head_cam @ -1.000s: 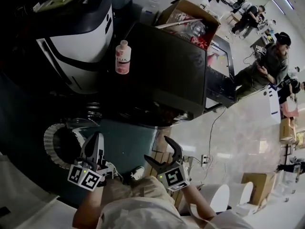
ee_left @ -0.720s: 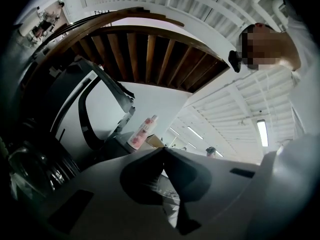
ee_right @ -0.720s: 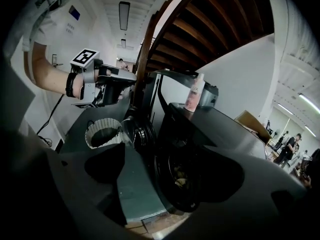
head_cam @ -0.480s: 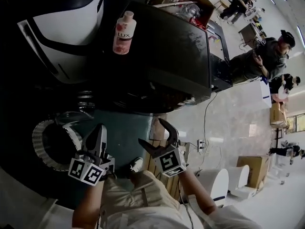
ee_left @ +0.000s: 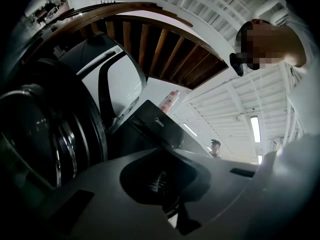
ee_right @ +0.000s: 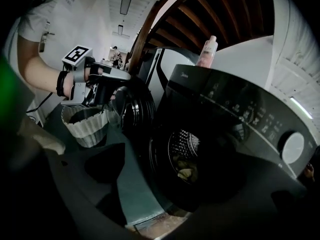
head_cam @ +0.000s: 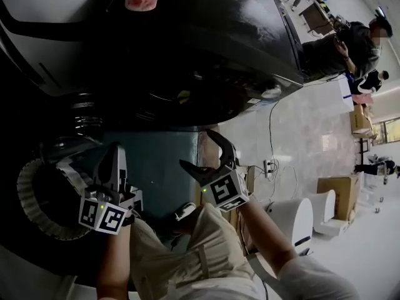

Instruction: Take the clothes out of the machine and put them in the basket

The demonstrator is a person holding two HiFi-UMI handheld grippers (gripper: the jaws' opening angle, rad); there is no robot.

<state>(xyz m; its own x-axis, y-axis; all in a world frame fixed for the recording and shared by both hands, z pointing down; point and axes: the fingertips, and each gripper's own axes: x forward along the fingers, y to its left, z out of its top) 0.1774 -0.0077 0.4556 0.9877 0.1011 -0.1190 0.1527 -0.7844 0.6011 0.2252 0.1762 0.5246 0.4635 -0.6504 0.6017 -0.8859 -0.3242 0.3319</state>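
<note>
Basket (head_cam: 34, 227): white, ribbed, on the floor at far left. Left gripper (head_cam: 114, 155) hangs over its right rim, fingers drawn narrow with nothing between them. Right gripper (head_cam: 197, 149): fingers spread wide, empty. Clothes (ee_right: 185, 173) lie inside the drum of the black machine (ee_right: 225, 114). They show through the gap of the right fingers but are well apart from them, untouched.
</note>
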